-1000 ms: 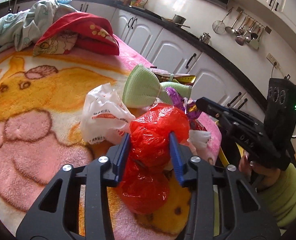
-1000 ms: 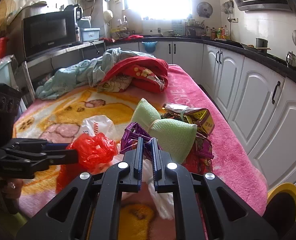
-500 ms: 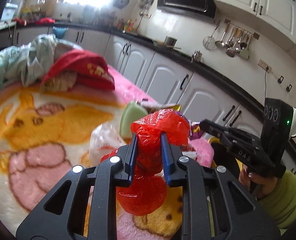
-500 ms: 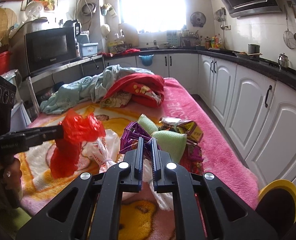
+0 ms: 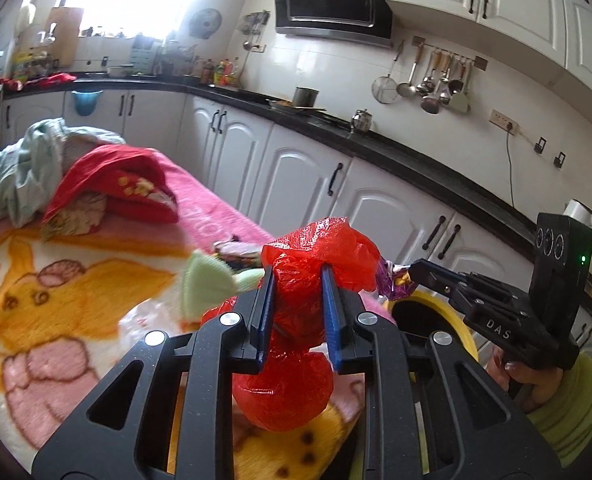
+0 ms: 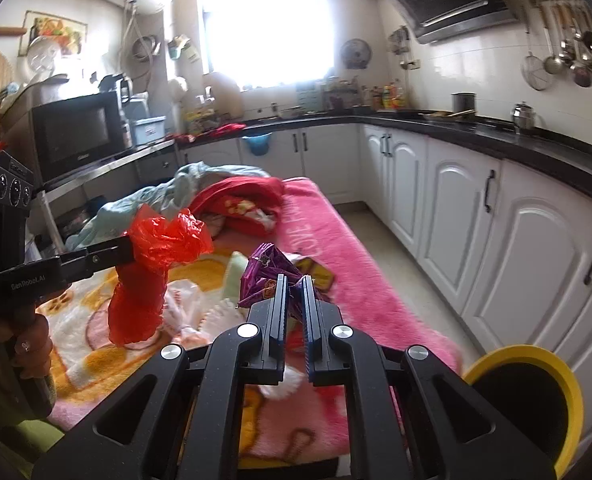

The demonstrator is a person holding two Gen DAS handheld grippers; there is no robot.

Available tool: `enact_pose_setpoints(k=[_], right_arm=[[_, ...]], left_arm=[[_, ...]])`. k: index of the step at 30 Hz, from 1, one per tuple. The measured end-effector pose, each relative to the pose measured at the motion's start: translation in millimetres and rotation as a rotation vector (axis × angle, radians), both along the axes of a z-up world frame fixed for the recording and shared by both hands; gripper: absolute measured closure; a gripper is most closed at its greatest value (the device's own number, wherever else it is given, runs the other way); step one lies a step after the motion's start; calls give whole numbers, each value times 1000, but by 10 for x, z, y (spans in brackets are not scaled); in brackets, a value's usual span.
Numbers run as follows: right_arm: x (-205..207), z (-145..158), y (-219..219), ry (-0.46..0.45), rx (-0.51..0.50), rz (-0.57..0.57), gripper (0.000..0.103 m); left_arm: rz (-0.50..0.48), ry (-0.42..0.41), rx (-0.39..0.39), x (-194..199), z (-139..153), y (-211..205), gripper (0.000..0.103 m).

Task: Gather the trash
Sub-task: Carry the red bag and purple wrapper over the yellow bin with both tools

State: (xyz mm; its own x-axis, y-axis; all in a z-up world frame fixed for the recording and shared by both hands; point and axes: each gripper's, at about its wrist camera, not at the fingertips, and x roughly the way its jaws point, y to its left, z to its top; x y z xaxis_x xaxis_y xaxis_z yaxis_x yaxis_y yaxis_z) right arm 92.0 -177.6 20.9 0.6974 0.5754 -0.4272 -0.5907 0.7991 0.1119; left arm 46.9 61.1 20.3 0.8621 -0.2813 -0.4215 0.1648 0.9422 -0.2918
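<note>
Kitchen setting: white cabinets under a black counter, bright window at the back; a table draped in a pink and yellow cartoon blanket (image 6: 328, 256) fills the foreground.

Far left on the blanket: pale blue cloth, then a red cushion (image 5: 112, 184); nearer, a white plastic bag and a green mesh pouch (image 5: 204, 284), both blurred.

Left gripper (image 5: 296, 276): jaws closed part-way on a crumpled red plastic bag (image 5: 296, 320); bag lifted clear of the blanket; long axis roughly vertical, crinkled top above the blue pads, rounded bulk hanging below.

Right gripper (image 6: 292, 292): jaws nearly together, pinching a purple foil wrapper (image 6: 268, 272); wrapper held in the air, fanning up and to the left from the pads.

Lower right, beside the table edge: yellow-rimmed bin (image 6: 536, 360), mouth facing up; wrapper tip sits just above its rim in the left wrist view.
</note>
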Motion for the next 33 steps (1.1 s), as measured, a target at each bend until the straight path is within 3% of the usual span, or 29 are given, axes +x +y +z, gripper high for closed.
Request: enact_pose_setpoints(k=[20, 33], right_arm=[[-29, -42, -1273, -9, 48, -298, 96], [-15, -325, -1934, 36, 60, -466, 96]], left_arm=[[-191, 18, -32, 628, 20, -1157, 88], [-324, 45, 7, 868, -94, -1986, 88]])
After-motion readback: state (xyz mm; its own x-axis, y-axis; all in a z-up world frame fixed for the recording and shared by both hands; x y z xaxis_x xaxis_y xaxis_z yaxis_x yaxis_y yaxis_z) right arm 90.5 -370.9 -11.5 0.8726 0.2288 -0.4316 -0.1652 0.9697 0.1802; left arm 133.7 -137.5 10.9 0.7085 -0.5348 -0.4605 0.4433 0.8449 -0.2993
